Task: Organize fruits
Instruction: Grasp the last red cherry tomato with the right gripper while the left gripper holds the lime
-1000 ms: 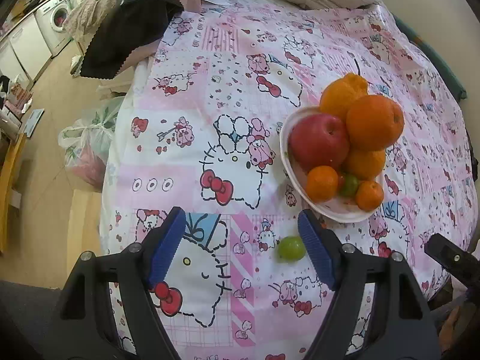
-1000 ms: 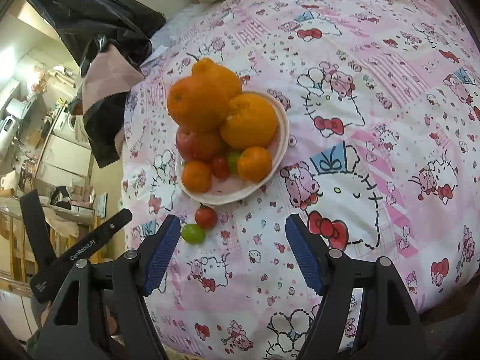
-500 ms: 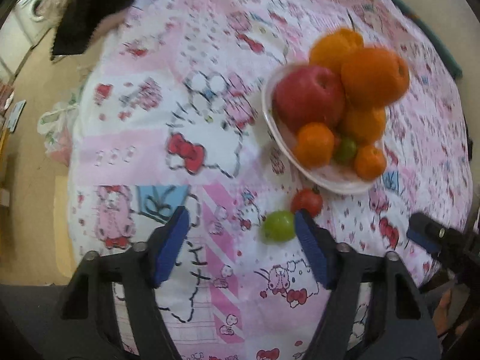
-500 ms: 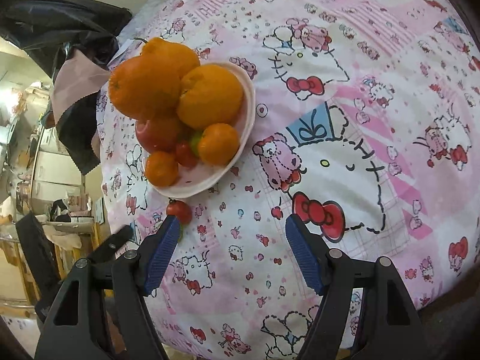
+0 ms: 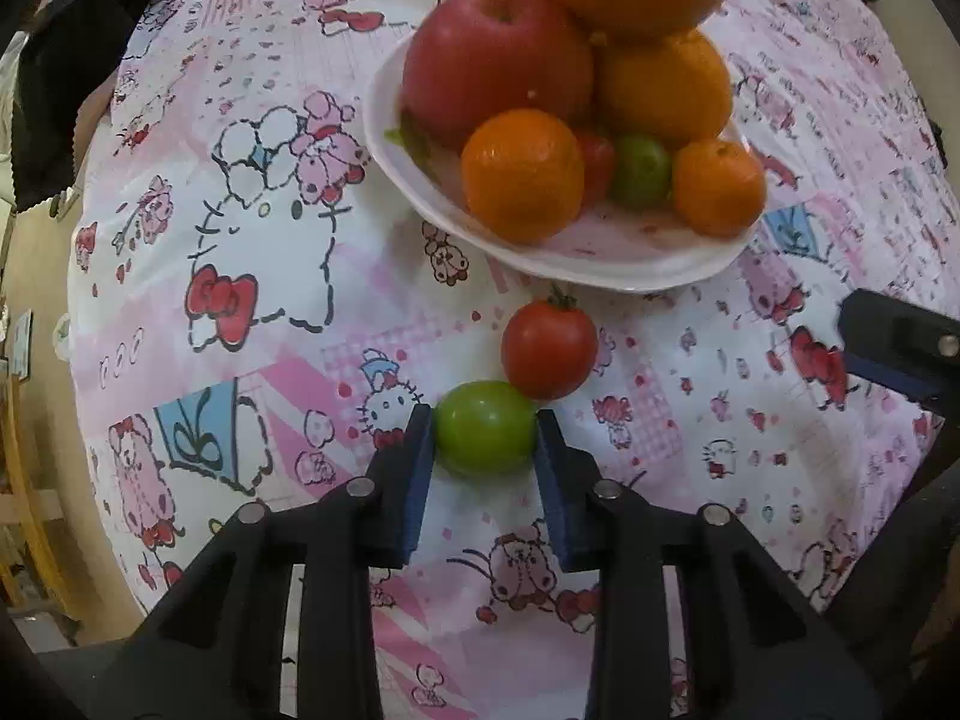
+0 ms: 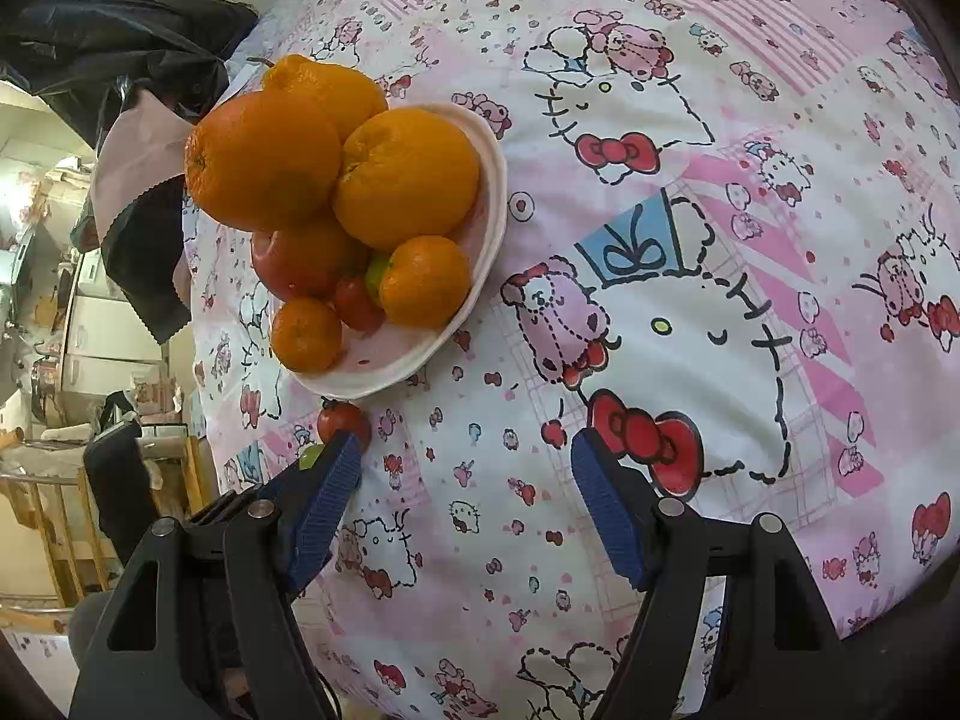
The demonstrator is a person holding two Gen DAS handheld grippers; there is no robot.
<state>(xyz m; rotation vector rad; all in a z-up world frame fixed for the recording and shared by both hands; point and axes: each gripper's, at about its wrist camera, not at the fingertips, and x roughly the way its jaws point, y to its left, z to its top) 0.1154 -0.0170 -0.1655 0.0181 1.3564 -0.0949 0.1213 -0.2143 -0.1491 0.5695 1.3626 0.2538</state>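
A small green tomato (image 5: 485, 435) lies on the pink cartoon tablecloth (image 5: 252, 276), just below a red tomato (image 5: 549, 348) that touches it. My left gripper (image 5: 485, 417) points steeply down, its jaws closing tight on the green tomato, with a blue pad pressed on each side. Behind them a white plate (image 5: 600, 267) holds a red apple (image 5: 498, 60), several oranges and a few small fruits. My right gripper (image 6: 465, 450) hovers open over bare cloth to the right of the plate (image 6: 493, 192), nothing between its fingers. Its left finger partly hides the green tomato (image 6: 312, 455).
A black and pink cloth (image 5: 54, 90) hangs at the table's far left edge, and a black bag (image 6: 120, 42) lies behind the plate. The table edge drops away on the left to the floor and furniture. One finger of the right gripper (image 5: 900, 354) shows at the right.
My left gripper has come down and forward over the green tomato and shut on it. My right gripper has sunk slightly towards the cloth, still open.
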